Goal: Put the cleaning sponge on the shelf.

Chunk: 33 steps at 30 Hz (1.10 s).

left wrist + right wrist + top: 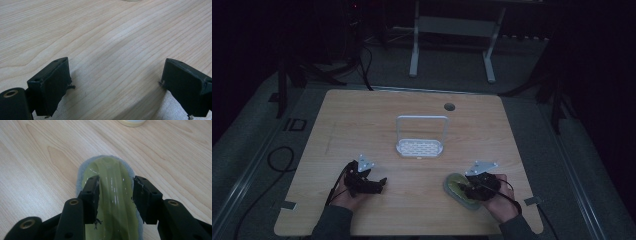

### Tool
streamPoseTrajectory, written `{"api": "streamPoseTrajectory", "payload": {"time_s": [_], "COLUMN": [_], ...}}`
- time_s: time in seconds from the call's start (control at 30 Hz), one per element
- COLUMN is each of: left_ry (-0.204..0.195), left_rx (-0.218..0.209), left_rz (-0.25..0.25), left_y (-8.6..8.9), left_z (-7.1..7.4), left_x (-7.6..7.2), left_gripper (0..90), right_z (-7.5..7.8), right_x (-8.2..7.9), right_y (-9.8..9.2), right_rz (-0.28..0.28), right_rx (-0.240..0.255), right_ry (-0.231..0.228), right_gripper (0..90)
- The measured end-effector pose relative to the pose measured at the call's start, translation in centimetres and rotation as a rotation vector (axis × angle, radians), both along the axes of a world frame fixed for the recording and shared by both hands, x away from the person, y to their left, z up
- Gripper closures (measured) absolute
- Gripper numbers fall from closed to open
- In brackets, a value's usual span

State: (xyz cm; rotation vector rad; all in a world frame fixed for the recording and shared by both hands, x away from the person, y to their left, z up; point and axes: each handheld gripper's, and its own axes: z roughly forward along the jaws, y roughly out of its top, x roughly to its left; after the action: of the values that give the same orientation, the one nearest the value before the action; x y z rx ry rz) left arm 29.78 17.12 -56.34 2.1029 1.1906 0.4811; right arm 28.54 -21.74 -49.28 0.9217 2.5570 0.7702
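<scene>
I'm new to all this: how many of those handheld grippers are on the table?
2. The left gripper rests near the front left with its jaws apart; the right gripper is at the front right, straddling a yellow-green scrubbing pad.

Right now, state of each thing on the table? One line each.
Left tool: open, jaws wide apart, bare wood between them.
Right tool: jaws straddle the raised yellow-green handle of the scrub pad; contact unclear.
Scrub pad: flat on the table, grey pad down, handle up.
White rack: upright at table centre, nothing in it.
Table: light wood, cable hole near the far edge.
</scene>
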Motion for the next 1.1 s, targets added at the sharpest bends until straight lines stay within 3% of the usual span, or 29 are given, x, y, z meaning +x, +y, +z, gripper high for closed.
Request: {"api": "streamPoseTrajectory", "payload": {"time_s": [0.57,1.1], "left_ry": [0.000,0.001], "left_rx": [0.000,0.001], "left_rz": [-0.001,-0.001], "left_y": [0.0,0.0], "left_z": [0.0,0.0], "left_x": [0.0,0.0], "left_gripper": [8.5,8.5], "right_z": [0.4,0.7], "right_x": [0.8,1.2], "right_y": [0.9,1.4], "right_rz": [0.078,0.108], "right_rx": [-0.098,-0.160], "right_ry": [0.060,0.106], "right_gripper": [57.0,57.9]}}
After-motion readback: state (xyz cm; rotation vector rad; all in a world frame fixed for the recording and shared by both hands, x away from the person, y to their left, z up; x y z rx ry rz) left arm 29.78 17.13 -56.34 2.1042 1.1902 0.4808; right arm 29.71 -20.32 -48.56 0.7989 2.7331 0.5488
